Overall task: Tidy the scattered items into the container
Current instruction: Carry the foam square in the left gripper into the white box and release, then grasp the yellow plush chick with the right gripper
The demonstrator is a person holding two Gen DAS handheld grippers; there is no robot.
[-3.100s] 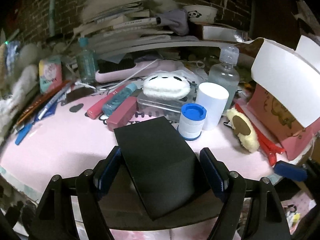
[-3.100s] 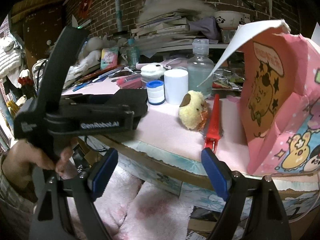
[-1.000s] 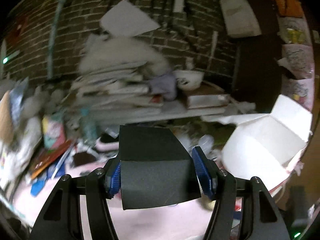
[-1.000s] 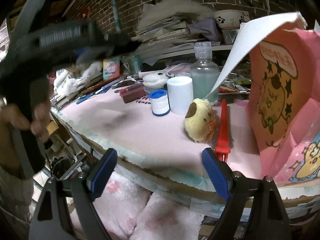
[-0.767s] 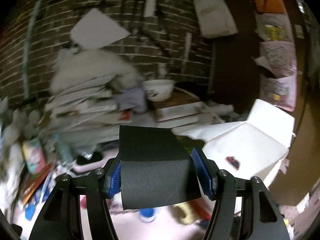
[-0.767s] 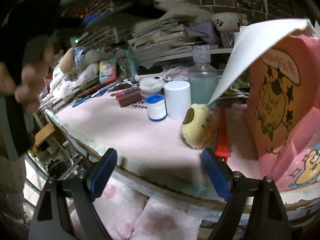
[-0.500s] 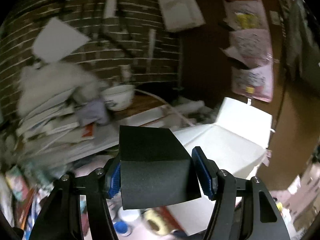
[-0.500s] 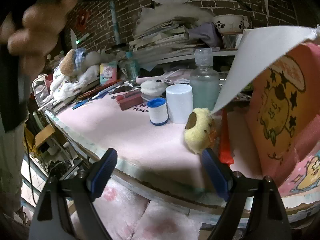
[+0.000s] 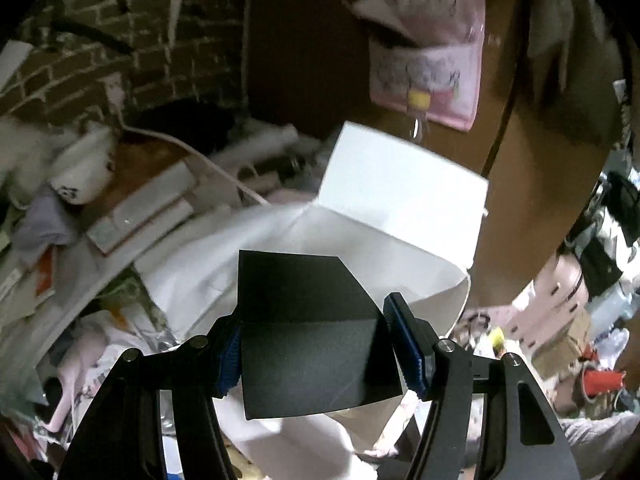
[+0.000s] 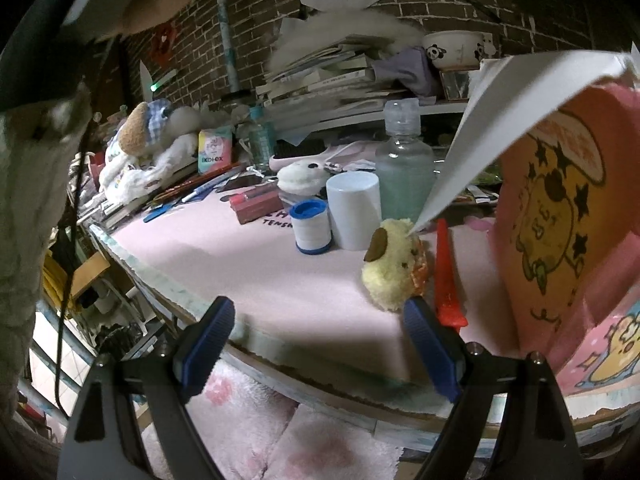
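Note:
My left gripper (image 9: pixel 314 346) is shut on a black box (image 9: pixel 308 332), its blue pads pressed on both sides. It hangs above the open mouth of the pink cartoon carton (image 9: pixel 360 236), whose white flaps stand up. In the right wrist view the same carton (image 10: pixel 560 216) stands at the right of the pink table (image 10: pixel 248 264). My right gripper (image 10: pixel 320 344) is open at the table's front edge, with nothing between its fingers. On the table lie a yellow plush toy (image 10: pixel 394 266), a red clip (image 10: pixel 446 276), a blue-capped tape roll (image 10: pixel 310 226) and a white cylinder (image 10: pixel 354 210).
A clear bottle (image 10: pixel 402 176), a maroon case (image 10: pixel 256 206), pens (image 10: pixel 200 190) and a tissue pack (image 10: pixel 214 150) crowd the table's back. Stacked books (image 10: pixel 332 76) and a panda bowl (image 10: pixel 452 50) sit on a shelf. A person's sleeve (image 10: pixel 36 184) fills the left.
My left gripper has swung right and up with the black box, from over the table to above the carton's open flaps. The right gripper has stayed put.

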